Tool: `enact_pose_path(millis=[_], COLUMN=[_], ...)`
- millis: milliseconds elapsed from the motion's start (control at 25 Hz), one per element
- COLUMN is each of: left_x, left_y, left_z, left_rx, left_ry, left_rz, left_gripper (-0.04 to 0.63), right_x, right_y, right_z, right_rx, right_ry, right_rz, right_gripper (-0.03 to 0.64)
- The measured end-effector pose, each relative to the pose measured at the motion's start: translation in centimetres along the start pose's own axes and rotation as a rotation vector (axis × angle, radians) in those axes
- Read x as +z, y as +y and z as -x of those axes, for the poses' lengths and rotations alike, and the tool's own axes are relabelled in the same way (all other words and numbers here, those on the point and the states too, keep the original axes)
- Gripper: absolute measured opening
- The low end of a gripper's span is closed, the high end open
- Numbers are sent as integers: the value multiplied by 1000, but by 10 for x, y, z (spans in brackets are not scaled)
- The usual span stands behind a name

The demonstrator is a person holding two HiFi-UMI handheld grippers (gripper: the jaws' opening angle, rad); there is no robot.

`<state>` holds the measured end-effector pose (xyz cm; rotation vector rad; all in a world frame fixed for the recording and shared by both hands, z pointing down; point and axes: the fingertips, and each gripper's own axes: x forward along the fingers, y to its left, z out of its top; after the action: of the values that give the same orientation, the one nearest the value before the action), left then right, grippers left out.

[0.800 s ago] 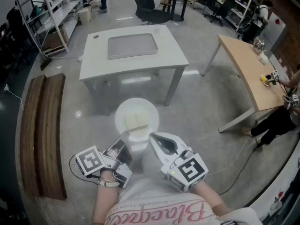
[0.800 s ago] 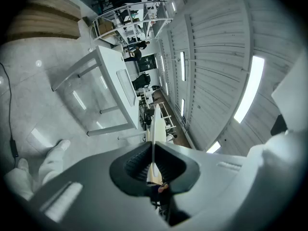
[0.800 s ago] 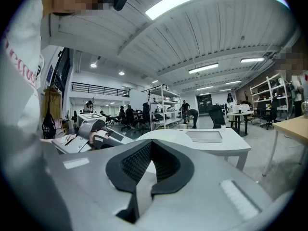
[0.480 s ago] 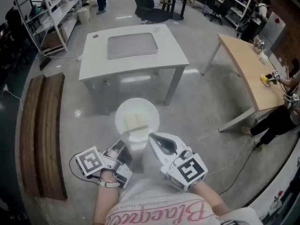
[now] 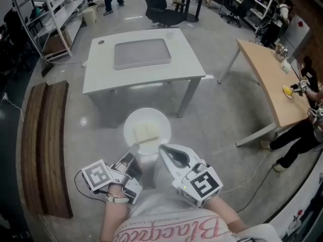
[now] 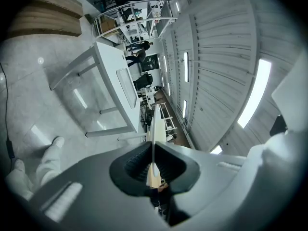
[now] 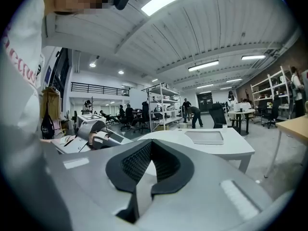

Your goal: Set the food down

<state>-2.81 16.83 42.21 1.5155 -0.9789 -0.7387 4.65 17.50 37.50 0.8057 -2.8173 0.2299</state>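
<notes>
head view shows the white plate (image 5: 147,116) with its pale food (image 5: 146,132) held level over the floor, well short of the counter (image 5: 101,69). the left tool (image 5: 133,148) and right tool (image 5: 162,146) are each clamped tight on its near rim, likely to keep it flat. what the food is can't be made out, and the tools cover that rim.
</notes>
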Motion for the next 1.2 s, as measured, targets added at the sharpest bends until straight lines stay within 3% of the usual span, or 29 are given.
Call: enact_pose_path(millis=[200,640,1200], left_x=[25,74,131], left_y=[0,-2,-3], left_z=[-24,-82,-161], left_rx=[7,23,13], left_ry=[-11,5,-67], left_rz=[-2,-34,9], left_gripper=[20,23,23], right_x=[14,38,63], right_y=[-17,-78,-154], right_z=[-25,-72,-129], right_rx=[55,32,103], right_ry=[-64,-75,-67], right_rz=[-2,-48,-26], right_gripper=[0,0,0])
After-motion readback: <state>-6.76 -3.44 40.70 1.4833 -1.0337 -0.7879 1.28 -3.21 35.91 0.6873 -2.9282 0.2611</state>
